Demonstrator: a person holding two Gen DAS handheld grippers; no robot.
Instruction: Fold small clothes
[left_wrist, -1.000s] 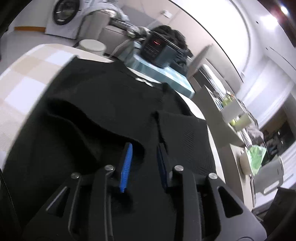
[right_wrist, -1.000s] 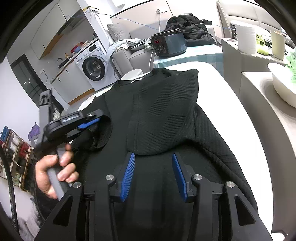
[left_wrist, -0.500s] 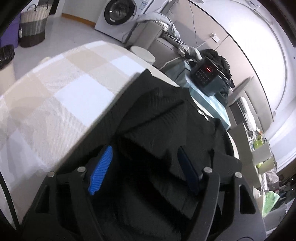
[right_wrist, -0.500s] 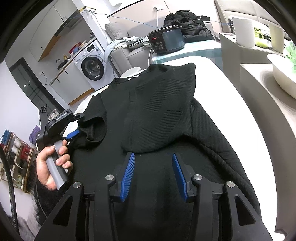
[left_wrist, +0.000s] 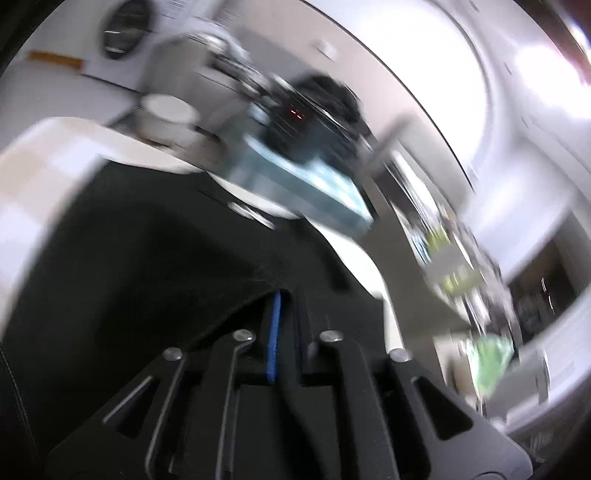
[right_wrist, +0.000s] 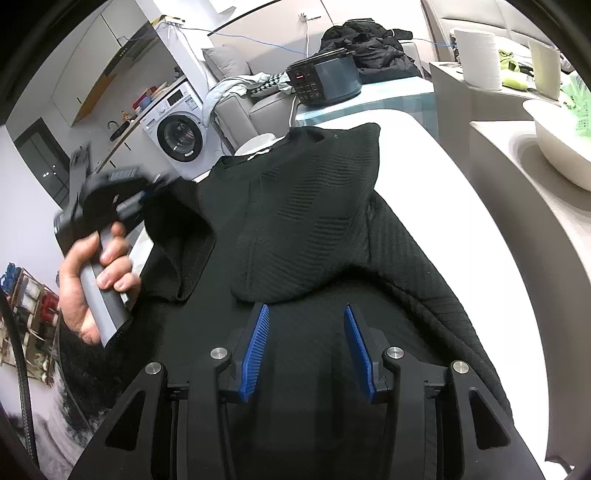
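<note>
- One black ribbed knit top (right_wrist: 317, 221) lies spread over the white padded table (right_wrist: 461, 206), its collar toward the far edge and its hem at the near edge under the right gripper (right_wrist: 306, 347).
- The top's right side is already folded in over the middle; the left sleeve (right_wrist: 181, 236) is off the surface.
- The left gripper (right_wrist: 147, 194), gripped by a bare hand (right_wrist: 96, 273), has just been closing: half a second ago its blue pads stood wide over the cloth, and now they pinch the sleeve's edge, as the blurred left wrist view also shows.
- It has swung back from the table's left edge, with the sleeve raised.
- My reading: the left fold is starting, and the sleeve should go across toward the folded flap.
- The right gripper's pads stay spread, holding nothing, above the hem.
</note>
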